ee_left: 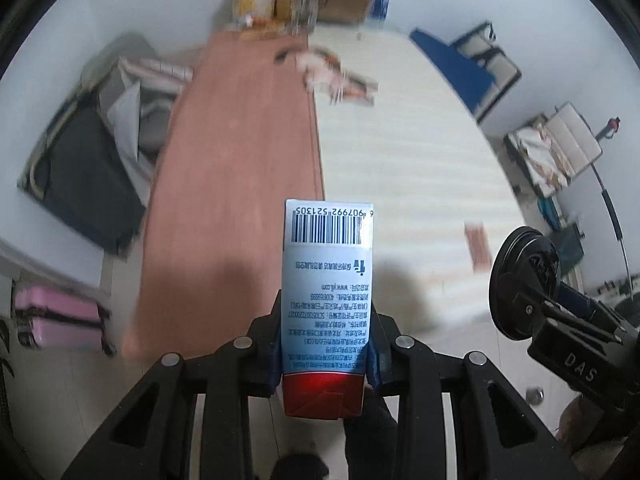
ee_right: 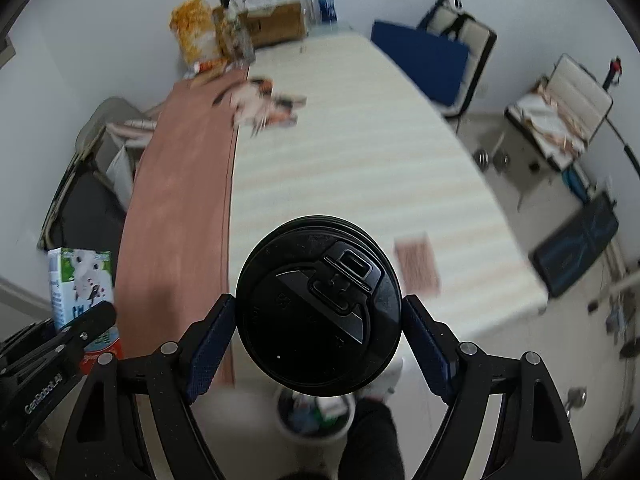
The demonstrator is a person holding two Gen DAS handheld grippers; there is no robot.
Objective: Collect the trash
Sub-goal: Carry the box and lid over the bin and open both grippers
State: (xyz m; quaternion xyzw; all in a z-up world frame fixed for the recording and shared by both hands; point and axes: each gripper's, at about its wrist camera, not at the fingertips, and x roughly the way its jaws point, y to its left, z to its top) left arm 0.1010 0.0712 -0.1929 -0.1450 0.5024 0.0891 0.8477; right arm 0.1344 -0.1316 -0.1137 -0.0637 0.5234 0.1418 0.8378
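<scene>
My left gripper (ee_left: pixel 326 344) is shut on a blue and white milk carton (ee_left: pixel 327 288) with a barcode and a red end, held in the air above the table's near edge. The carton also shows in the right wrist view (ee_right: pixel 78 280). My right gripper (ee_right: pixel 318 344) is shut on a cup with a black lid (ee_right: pixel 318 308), held over a white trash bin (ee_right: pixel 316 416) on the floor that has several pieces of rubbish in it. The cup also shows in the left wrist view (ee_left: pixel 520 280).
A long table (ee_right: pixel 360 152) has a striped cream cloth and a brown strip (ee_right: pixel 180 200). A small brown packet (ee_right: pixel 418 266) lies near its front edge, crumpled wrappers (ee_right: pixel 264 104) farther back, boxes and bottles (ee_right: pixel 256 24) at the far end. Chairs (ee_right: pixel 452 52) and suitcases (ee_left: pixel 60 320) stand around.
</scene>
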